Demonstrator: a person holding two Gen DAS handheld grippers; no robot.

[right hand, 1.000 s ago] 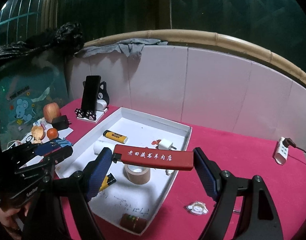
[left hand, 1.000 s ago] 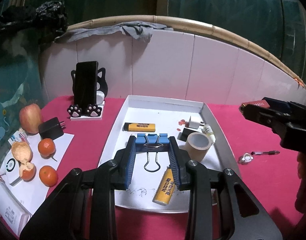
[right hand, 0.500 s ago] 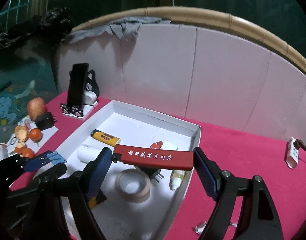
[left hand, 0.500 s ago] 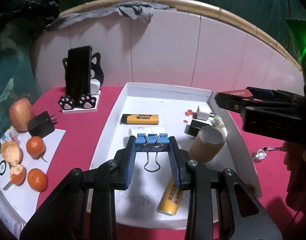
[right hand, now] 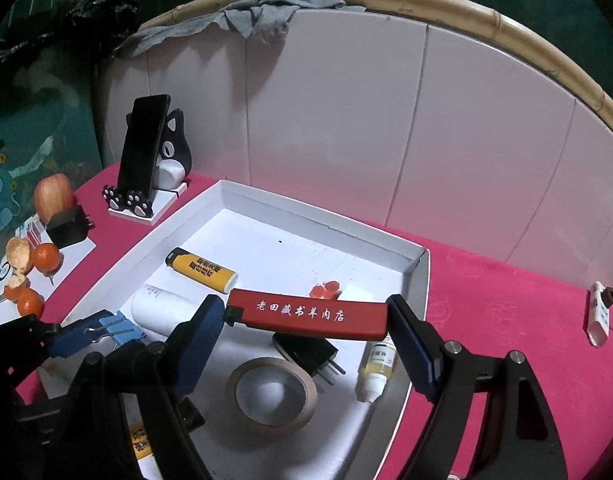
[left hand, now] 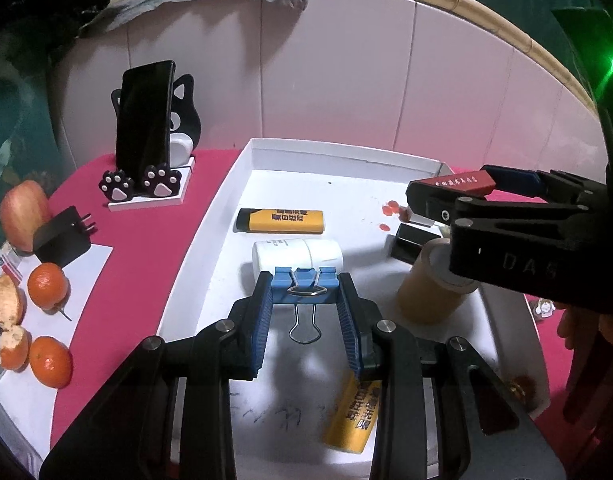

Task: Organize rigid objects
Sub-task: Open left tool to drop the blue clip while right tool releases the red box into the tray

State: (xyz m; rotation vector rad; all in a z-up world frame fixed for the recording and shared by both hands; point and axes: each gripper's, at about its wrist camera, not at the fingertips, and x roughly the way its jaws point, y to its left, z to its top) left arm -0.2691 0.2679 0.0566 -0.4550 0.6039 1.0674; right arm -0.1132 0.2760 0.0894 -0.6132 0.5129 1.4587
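Already the white tray (right hand: 420, 280) holds most of the small hard things: a yellow lighter (right hand: 202, 270), a white bottle (left hand: 297, 254) lying on its side, a roll of brown tape (right hand: 272, 394), a black plug adapter (right hand: 308, 354), a little dropper bottle (right hand: 378, 366) by the right wall, and a second yellow lighter (left hand: 352, 416) near the front edge. Two more pieces are in the air above it and, by my reading, about to join them. The left gripper (left hand: 306, 296) is pinched narrow on a blue binder clip (left hand: 304, 286), its wire handle dangling over the tray floor in front of the white bottle. The right gripper (right hand: 308, 316) stands wide, its pads clamped on the two ends of a long red lighter (right hand: 310, 314) with white lettering, held level over the tape and the adapter. So what is left seems to be setting these two down and letting go. Outside the tray, on the pink tablecloth (right hand: 506, 320), the phone on its cat stand (left hand: 146, 128), the apple (left hand: 22, 212), the oranges (left hand: 48, 286) and a black charger (left hand: 64, 236) sit apart; whether any of those belong to the job I cannot tell.
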